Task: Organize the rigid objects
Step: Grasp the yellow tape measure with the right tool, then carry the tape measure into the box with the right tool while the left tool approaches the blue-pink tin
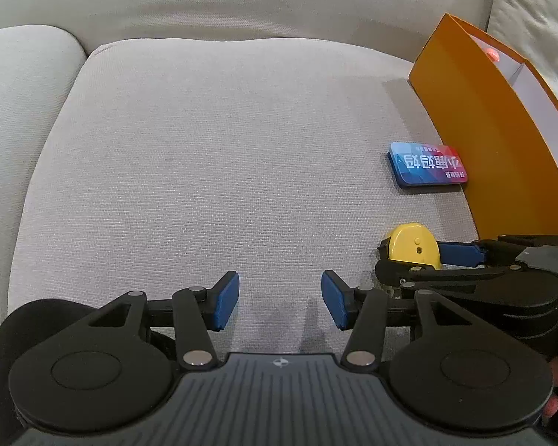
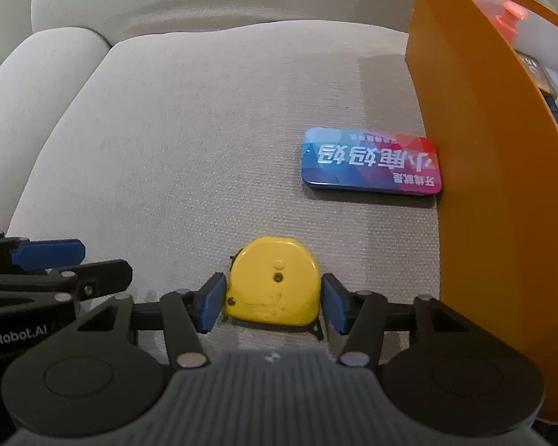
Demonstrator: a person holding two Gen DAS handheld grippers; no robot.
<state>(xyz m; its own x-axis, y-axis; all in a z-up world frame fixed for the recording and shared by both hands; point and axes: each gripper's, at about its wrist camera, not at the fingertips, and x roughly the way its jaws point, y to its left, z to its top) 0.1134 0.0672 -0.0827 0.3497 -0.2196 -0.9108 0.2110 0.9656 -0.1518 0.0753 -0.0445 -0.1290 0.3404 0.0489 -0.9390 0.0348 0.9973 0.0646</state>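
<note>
A yellow tape measure lies flat on the beige sofa cushion. My right gripper is down around it, with a blue pad against each side, shut on it. In the left wrist view the same tape measure shows at the right with the right gripper's fingers around it. My left gripper hangs open over bare cushion to the left of it, nothing between its pads. A flat blue and red tin lies beyond the tape measure, against the orange box.
A tall orange box stands open along the cushion's right side. Inside it are a red-topped object and other items. The sofa's backrest rises behind and an armrest bounds the left.
</note>
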